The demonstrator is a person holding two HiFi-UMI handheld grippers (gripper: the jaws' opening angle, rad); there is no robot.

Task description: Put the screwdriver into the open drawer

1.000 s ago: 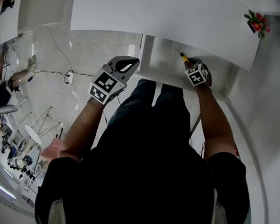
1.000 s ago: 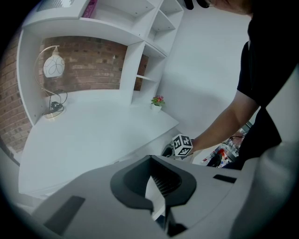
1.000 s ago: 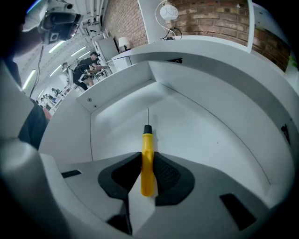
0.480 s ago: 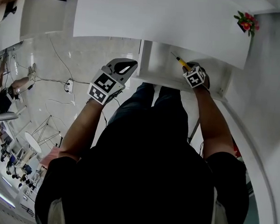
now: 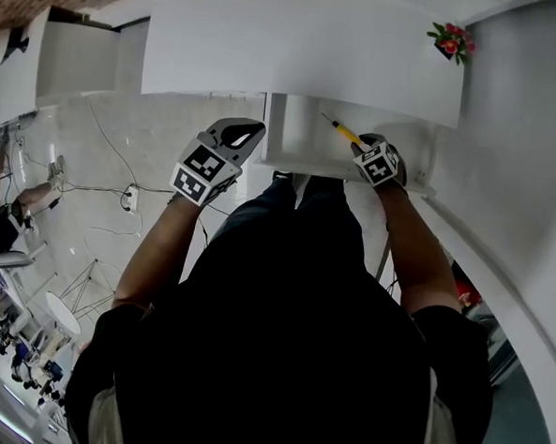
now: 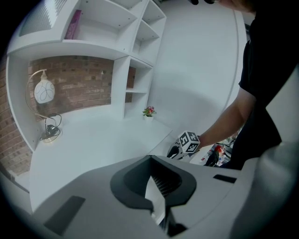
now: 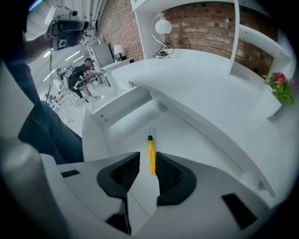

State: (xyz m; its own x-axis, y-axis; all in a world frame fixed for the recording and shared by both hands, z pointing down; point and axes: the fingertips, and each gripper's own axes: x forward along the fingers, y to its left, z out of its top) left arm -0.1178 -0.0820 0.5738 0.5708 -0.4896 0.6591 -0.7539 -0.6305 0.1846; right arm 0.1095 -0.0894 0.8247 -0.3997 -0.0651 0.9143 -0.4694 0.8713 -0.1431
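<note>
Right hand-held gripper (image 7: 145,154) parted; screwdriver (image 7: 151,149) between.

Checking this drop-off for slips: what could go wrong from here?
1. The screwdriver lies against one pad of the right gripper, with a gap showing on the other side; a loose hold could let it drop early.
2. Its tip points at the drawer wall ahead; pushing on might knock it there.
</note>
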